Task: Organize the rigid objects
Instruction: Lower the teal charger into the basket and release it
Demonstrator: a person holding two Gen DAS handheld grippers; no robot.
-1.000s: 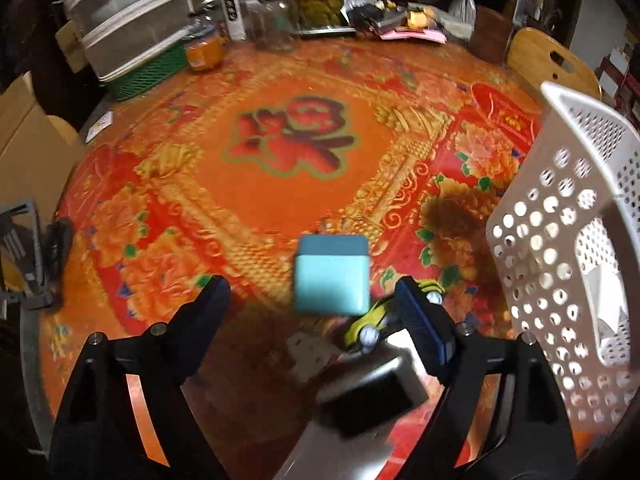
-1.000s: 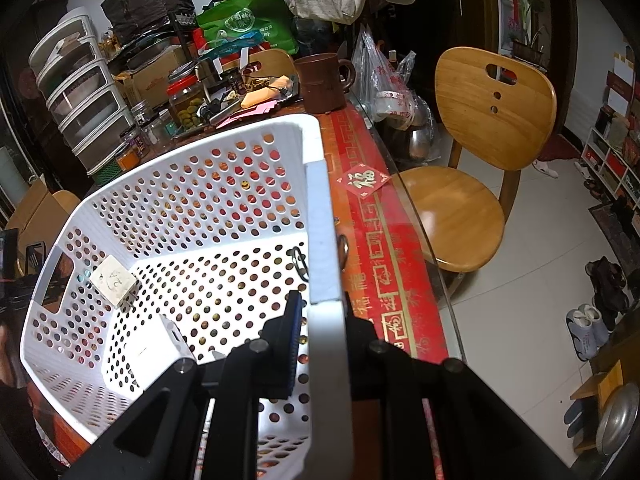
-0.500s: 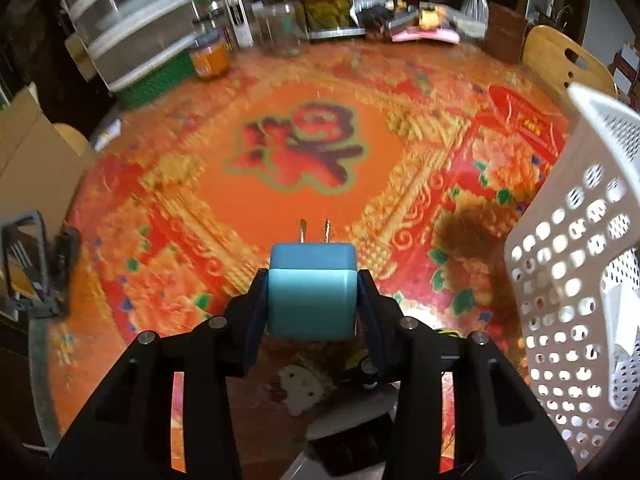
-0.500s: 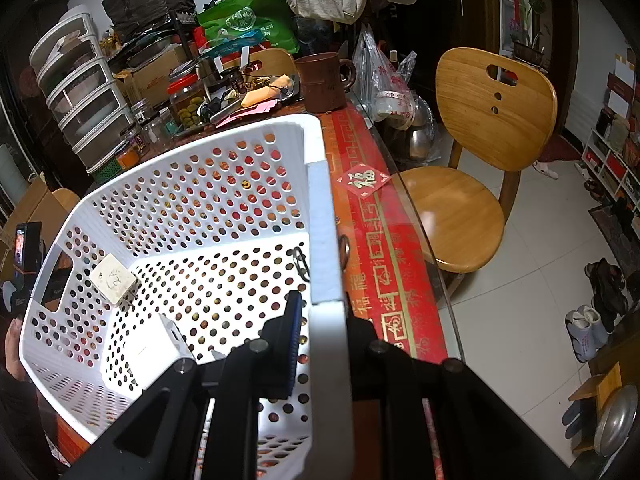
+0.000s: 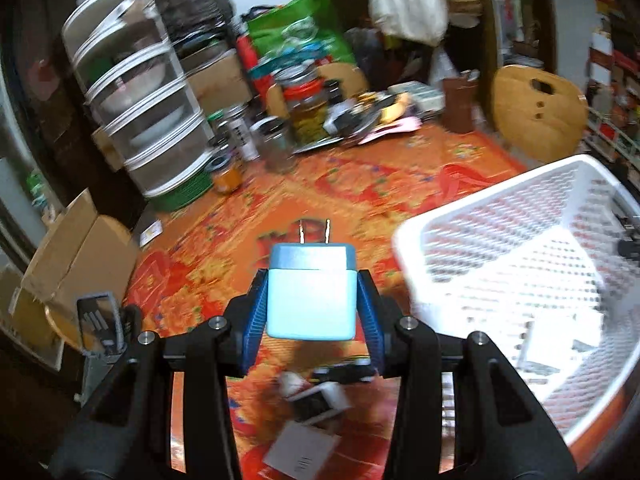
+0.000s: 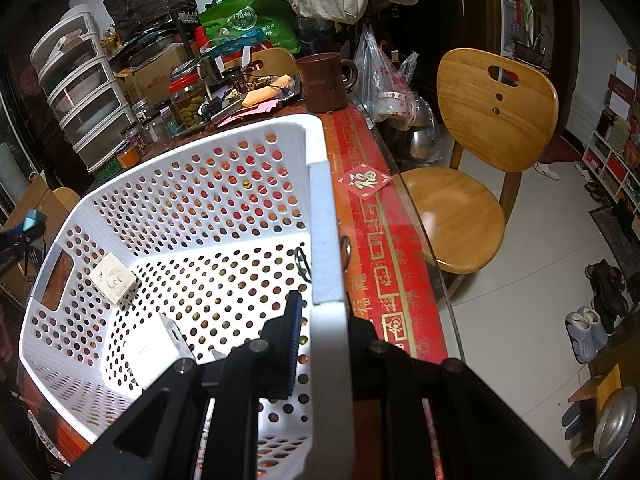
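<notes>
My left gripper (image 5: 312,300) is shut on a light blue plug charger (image 5: 311,292) with two metal prongs pointing forward, held above the red-orange tablecloth. The white perforated basket (image 5: 520,248) stands tilted to its right. My right gripper (image 6: 320,340) is shut on the basket's rim (image 6: 326,280). Inside the basket lie a small white cube charger (image 6: 113,284) and a white power adapter (image 6: 148,352). The blue charger shows at the far left of the right wrist view (image 6: 30,218).
A toy car (image 5: 344,372), a small dark-and-white item (image 5: 316,396) and a white card (image 5: 300,452) lie on the table below the left gripper. Jars, a drawer unit (image 5: 148,120) and clutter line the far edge. A wooden chair (image 6: 480,152) stands on the right.
My left gripper closed on the blue charger and lifted it off the table, tilting upward and toward the basket. The right gripper and basket stayed still.
</notes>
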